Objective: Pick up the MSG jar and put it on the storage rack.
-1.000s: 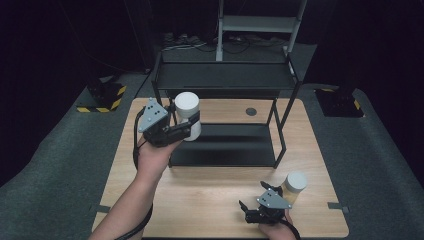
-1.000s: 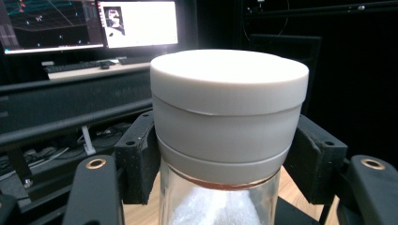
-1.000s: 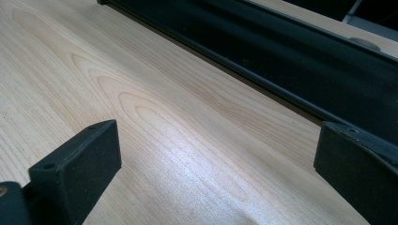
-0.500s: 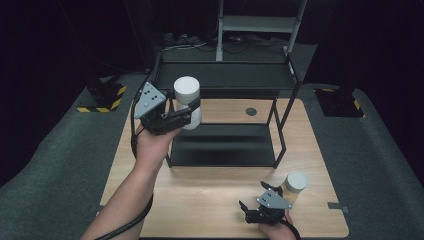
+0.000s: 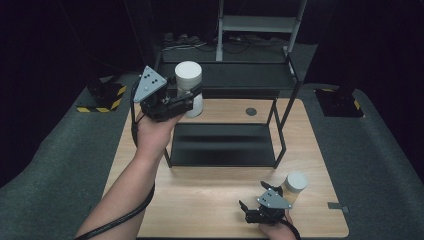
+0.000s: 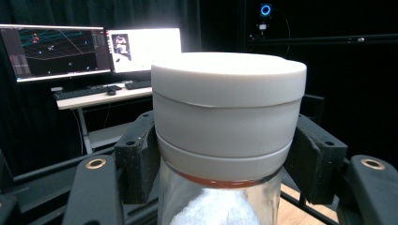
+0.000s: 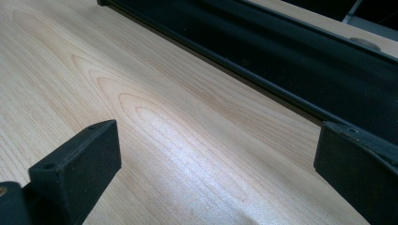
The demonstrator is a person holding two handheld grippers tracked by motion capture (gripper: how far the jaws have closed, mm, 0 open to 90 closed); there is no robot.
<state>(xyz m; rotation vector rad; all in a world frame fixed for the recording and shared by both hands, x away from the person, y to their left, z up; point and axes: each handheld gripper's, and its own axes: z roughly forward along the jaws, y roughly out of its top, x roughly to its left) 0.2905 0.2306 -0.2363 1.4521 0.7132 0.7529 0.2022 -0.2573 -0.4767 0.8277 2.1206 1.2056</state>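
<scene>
We are holding the left tongs [image 5: 192, 97] up in the air over the far left part of the worktop [image 5: 210, 200], level with the top tier of the black shelf rack [image 5: 227, 75]. Those tongs are clamped on a white-lidded jar [image 5: 189, 87], which is standing upright between the jaws. In the left gripper view the two black jaws are pressing on either side of the jar [image 6: 227, 136] just under its wide white lid, and white powdery stuff is showing through the clear glass below a thin red band. Behind it, lit monitors [image 6: 91, 47] are glowing on a desk in the dark room.

We are resting the right tongs [image 5: 250, 212] low at the near edge of the worktop, with the hand barely coming in from the bottom of the high view. Its jaws are standing wide apart with nothing between them, and in the right gripper view they are framing bare wood grain [image 7: 178, 126] with the rack's black lower shelf [image 7: 291, 61] running across beyond. A second jar [image 5: 294, 186] with a white lid is standing on the worktop just beside that gripper, on its right, in front of the rack.
</scene>
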